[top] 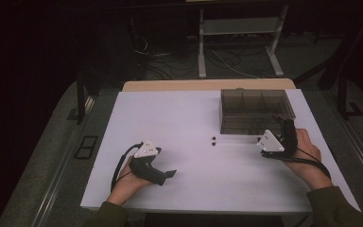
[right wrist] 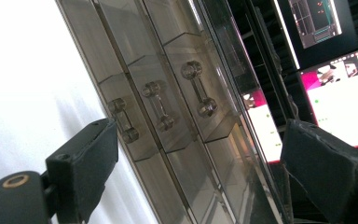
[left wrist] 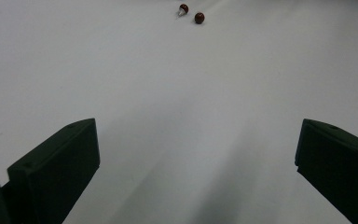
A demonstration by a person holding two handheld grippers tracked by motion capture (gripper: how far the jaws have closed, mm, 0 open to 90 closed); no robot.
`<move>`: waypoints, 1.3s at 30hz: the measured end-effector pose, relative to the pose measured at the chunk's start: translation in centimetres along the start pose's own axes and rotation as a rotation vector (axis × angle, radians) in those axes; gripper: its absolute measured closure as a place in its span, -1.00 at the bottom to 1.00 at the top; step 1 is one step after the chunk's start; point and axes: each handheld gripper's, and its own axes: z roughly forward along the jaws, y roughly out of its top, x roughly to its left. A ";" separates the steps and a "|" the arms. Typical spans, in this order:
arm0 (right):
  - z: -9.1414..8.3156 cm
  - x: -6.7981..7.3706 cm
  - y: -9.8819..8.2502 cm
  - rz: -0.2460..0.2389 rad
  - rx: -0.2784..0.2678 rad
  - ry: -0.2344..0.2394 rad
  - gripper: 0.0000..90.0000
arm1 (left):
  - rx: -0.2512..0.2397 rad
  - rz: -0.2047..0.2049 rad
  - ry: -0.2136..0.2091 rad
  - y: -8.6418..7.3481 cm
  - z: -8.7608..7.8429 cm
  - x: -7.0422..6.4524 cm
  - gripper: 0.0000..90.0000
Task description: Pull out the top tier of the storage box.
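Two small dark red beads (top: pixel 213 140) lie close together on the white table (top: pixel 184 118), near its middle. In the left gripper view the beads (left wrist: pixel 199 18) sit far ahead near the top edge. My left gripper (top: pixel 169 174) rests low at the front left, pointing right, open with nothing between its jaws (left wrist: pixel 196 154). A smoky clear drawer box (top: pixel 256 111) stands at the back right. My right gripper (top: pixel 287 126) is open just in front of the box's right end. Its view (right wrist: pixel 200 158) looks at three small drawers with bar handles (right wrist: pixel 198 88).
A person's hands hold both grippers from the table's front edge. Beyond the table stand a white metal frame (top: pixel 238 28) and loose cables (top: pixel 170 59) on the floor. Lit monitors (right wrist: pixel 340 93) show past the box in the right gripper view.
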 end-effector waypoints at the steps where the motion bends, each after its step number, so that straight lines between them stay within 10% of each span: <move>1: 0.0 0.0 0.0 -0.008 0.001 -0.005 -0.76 | 0.001 -0.003 0.000 0.0 0.0 0.0 -1.00; 39: 0.9 0.7 1.4 -0.272 0.050 -0.123 -0.76 | 0.001 0.000 0.009 0.0 0.0 -0.1 -1.00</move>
